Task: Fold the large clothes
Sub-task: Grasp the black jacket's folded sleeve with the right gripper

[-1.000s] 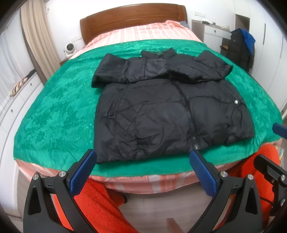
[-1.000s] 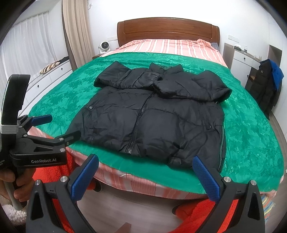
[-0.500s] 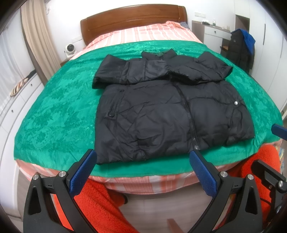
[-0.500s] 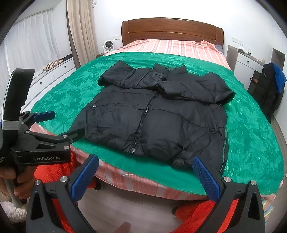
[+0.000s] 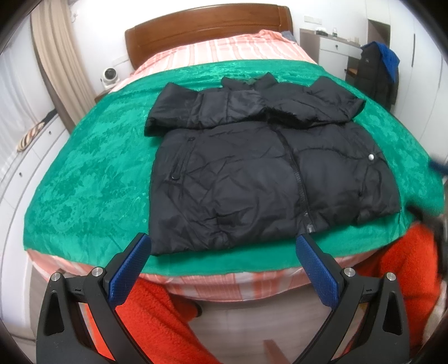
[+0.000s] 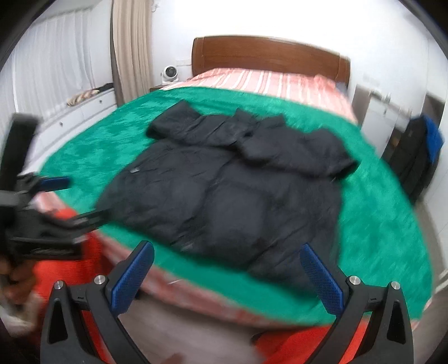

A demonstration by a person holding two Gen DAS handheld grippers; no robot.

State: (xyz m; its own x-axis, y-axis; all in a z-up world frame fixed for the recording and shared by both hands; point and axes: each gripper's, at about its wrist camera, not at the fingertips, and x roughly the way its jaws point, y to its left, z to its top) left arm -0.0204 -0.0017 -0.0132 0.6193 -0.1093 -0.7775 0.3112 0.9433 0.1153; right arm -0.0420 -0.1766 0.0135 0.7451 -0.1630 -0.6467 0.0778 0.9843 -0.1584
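A black puffer jacket (image 5: 260,168) lies flat, front up and zipped, on the green bedspread (image 5: 84,182), with both sleeves folded across its chest. It also shows in the blurred right wrist view (image 6: 238,193). My left gripper (image 5: 222,246) is open and empty, hovering just short of the jacket's hem at the bed's foot. My right gripper (image 6: 226,254) is open and empty, above the bed's near edge by the hem. The left gripper also shows at the left of the right wrist view (image 6: 70,198).
The bed has a wooden headboard (image 5: 207,25) and striped pink sheet (image 5: 224,50). White drawers (image 5: 16,173) run along the left, a desk (image 5: 333,50) and hanging dark coat (image 5: 375,72) stand at the right. The person's orange clothing (image 5: 168,322) is below the grippers.
The right gripper has swung quickly forward and right, blurring its view. The left gripper has edged slightly closer to the hem. The jacket has not moved.
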